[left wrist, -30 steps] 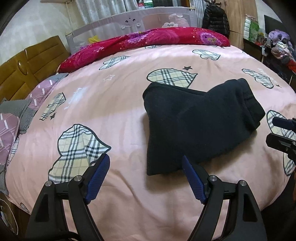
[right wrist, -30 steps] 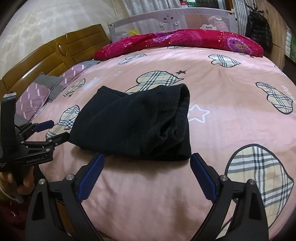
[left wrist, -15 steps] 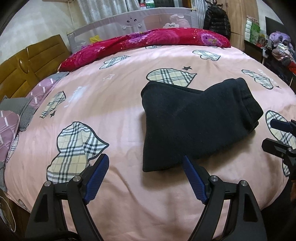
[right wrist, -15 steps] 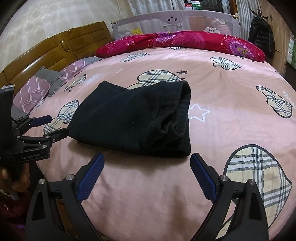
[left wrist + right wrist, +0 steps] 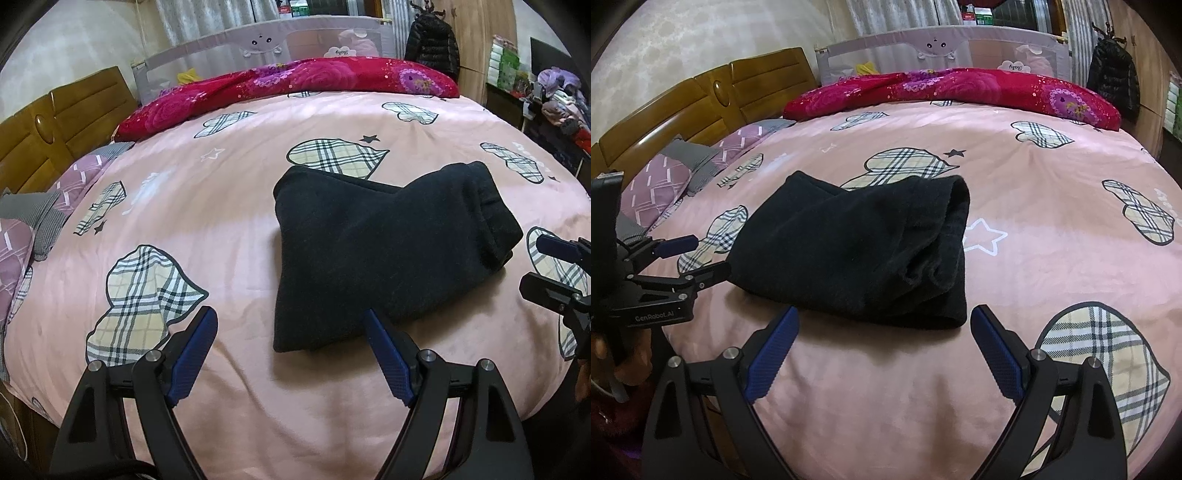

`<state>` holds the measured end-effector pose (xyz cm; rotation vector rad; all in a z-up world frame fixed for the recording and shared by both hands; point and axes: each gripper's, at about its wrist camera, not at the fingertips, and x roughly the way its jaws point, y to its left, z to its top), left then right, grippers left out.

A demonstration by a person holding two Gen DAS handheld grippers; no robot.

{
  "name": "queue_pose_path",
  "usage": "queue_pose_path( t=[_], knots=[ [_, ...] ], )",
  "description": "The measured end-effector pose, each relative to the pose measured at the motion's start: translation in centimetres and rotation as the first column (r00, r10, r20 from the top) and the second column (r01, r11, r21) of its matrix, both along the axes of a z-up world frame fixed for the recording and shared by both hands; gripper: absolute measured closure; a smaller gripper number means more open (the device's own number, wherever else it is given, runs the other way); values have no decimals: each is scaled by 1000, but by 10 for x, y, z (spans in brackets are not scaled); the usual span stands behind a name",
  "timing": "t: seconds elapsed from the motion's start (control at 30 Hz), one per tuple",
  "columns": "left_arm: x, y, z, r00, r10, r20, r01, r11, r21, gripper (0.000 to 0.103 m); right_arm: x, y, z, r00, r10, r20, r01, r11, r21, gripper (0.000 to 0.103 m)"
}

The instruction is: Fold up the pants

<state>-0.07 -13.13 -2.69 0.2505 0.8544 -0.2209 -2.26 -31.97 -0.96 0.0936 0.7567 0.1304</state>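
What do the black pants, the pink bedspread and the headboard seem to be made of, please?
Black pants: likely thick fleece or knit, matte, with a fuzzy nap and soft, bulky folds.
Pink bedspread: probably smooth woven cotton or polyester, printed, faint sheen, fine wrinkles.
Headboard: varnished wood, by its brown grain and glossy highlights.

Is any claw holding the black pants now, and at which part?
Nothing is held. The left claw and right claw are both open, apart from the folded pants.
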Motion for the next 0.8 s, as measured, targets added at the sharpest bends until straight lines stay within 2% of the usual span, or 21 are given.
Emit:
queue_pose_path(
  t=[0.8],
  knots=[
    [3,2,-3,1000,19,12,-19,1000,4,21,3,9,-7,1000,21,-3,-21,1000,-3,9]
  ],
)
